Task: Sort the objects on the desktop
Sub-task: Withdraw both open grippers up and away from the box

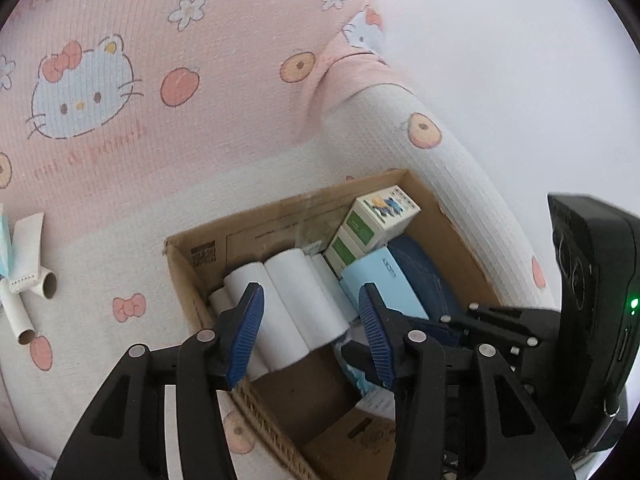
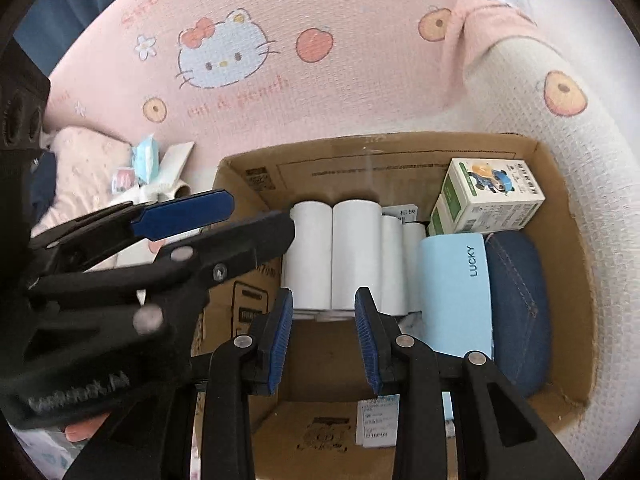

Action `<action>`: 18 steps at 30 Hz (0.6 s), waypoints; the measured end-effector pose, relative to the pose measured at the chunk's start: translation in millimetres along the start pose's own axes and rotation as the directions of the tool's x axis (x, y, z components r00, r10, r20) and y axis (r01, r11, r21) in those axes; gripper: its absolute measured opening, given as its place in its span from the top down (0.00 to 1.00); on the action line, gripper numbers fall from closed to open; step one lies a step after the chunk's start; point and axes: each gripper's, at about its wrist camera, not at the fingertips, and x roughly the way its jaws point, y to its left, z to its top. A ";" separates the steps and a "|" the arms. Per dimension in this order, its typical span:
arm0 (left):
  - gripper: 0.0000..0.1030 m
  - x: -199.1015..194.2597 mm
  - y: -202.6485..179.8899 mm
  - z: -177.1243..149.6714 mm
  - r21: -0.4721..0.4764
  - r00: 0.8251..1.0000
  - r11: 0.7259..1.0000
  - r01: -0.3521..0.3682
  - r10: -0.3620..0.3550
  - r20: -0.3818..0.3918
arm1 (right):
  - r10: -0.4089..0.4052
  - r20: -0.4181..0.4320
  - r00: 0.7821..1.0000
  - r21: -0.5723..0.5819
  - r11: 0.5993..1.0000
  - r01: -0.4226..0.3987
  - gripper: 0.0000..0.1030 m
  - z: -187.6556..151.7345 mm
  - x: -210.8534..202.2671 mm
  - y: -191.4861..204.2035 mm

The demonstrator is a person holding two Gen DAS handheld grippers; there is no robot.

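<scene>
While both grippers' jaws gape empty over the box [image 2: 560, 216], only left wrist shows cardboard tubes [image 1: 24, 312].

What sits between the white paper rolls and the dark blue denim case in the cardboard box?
A light blue box printed LUCKY, seen in the right wrist view.

Left gripper [image 1: 310, 330] jaws apart, empty, above cardboard box [image 1: 256, 216] holding white rolls [image 1: 296, 300] (packed side by side).
</scene>
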 end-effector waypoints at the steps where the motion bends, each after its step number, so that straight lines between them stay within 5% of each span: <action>1: 0.44 -3.5 -1.1 -3.9 0.012 1.000 1.000 -0.009 0.008 0.009 | -0.024 0.002 1.000 -0.014 1.000 0.024 0.72 -4.5 -2.2 6.5; 7: 0.39 -28.5 -10.3 -29.5 0.100 0.995 0.991 -0.083 0.076 0.069 | -0.063 -0.030 0.998 -0.015 0.998 0.062 0.72 -21.0 -5.9 30.7; 13: 0.35 -63.8 -3.6 -48.7 0.061 0.986 0.994 -0.096 0.087 0.139 | -0.071 0.002 0.997 0.022 0.997 0.071 0.67 -38.9 -22.6 50.9; 18: 0.34 -79.7 10.2 -60.8 0.032 0.988 0.996 -0.087 0.082 0.130 | -0.181 0.004 0.984 -0.008 0.984 0.181 0.57 -43.0 -29.9 74.1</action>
